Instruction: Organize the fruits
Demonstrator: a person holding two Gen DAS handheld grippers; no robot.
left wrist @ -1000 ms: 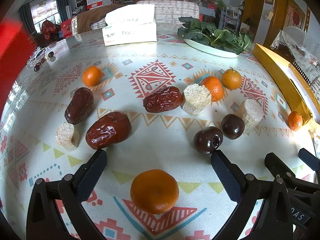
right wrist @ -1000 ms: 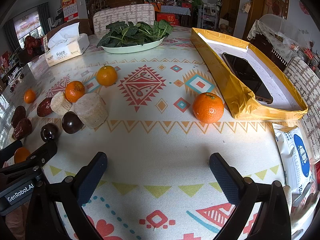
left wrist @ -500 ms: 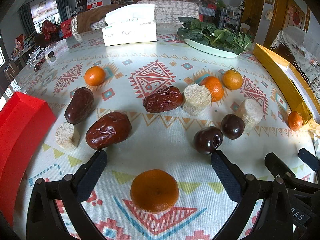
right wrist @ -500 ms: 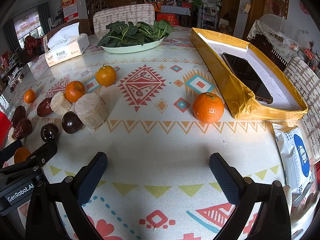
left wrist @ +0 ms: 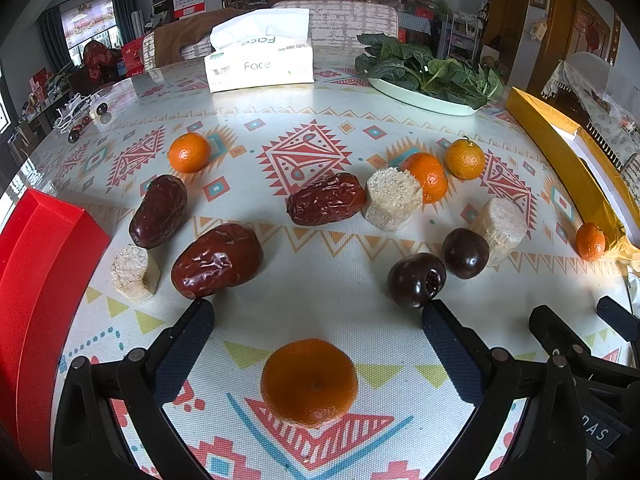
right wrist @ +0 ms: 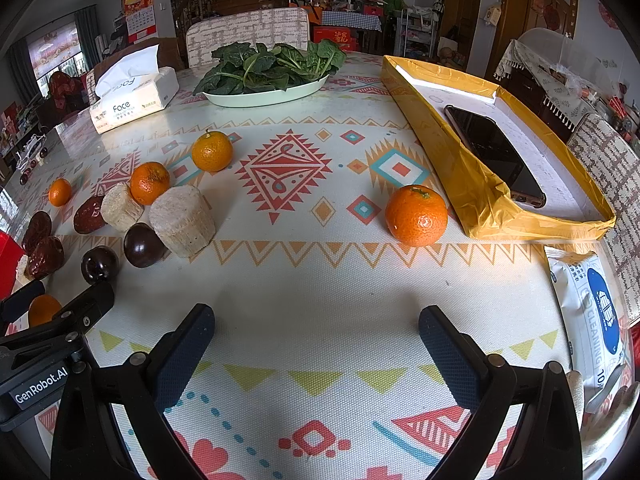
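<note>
One small round orange mandarin is sitting on the patterned desk directly between the fingers of the left tongs, which are gaping wide and holding nothing. Judging from that line-up, the step in hand is picking up this fruit: the fingers should be closing evenly on its widest part, gently enough to avoid bruising the soft skin, without nudging the wrinkled dark-red date or the glossy dark plum lying just beyond the fingertips. A red plastic bin is waiting at the desk's left edge, probably as the destination. The right tongs are also spread wide and empty, hovering over bare cloth, with another round orange mandarin resting ahead beside the yellow cardboard tray.
</note>
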